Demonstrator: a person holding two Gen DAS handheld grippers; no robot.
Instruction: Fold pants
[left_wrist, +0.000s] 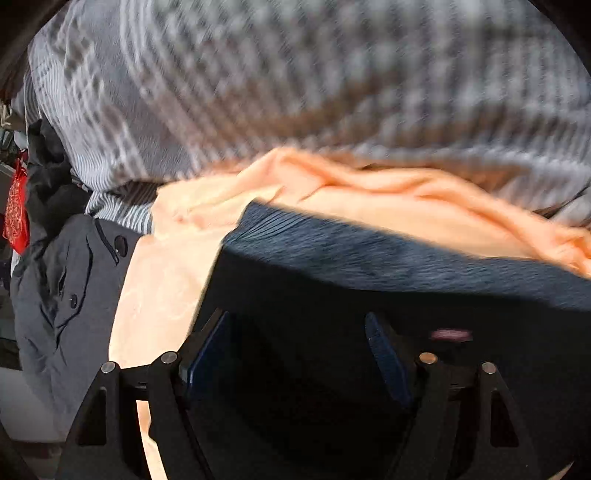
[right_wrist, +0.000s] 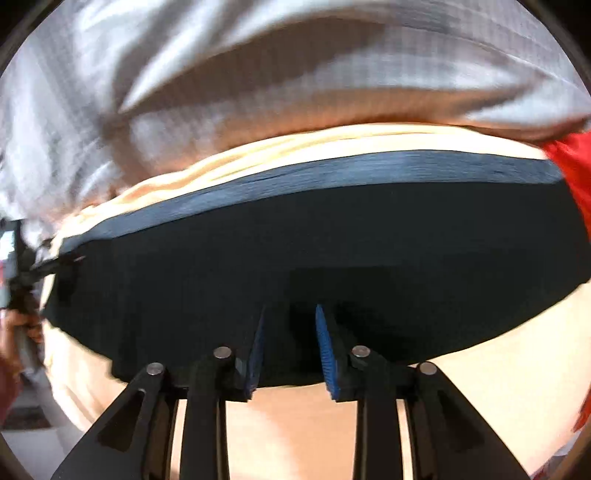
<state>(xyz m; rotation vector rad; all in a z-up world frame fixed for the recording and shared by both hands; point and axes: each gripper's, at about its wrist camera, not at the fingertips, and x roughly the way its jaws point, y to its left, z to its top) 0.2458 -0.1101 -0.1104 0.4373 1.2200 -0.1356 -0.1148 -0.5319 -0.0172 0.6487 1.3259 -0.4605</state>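
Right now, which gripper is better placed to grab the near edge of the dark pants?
Probably the right gripper: its jaws stand open straddling the dark pants' near edge. The left gripper hangs wide open over the middle of the cloth.

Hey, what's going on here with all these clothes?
A person is folding dark navy pants with handheld tongs in each hand. The pants lie flat on a peach cloth, ribbed waistband on the far side, with a grey checked cover beyond. The left tongs stand wide open above the dark fabric, and the right tongs are partly open with nothing visibly pinched. Both views are blurred.
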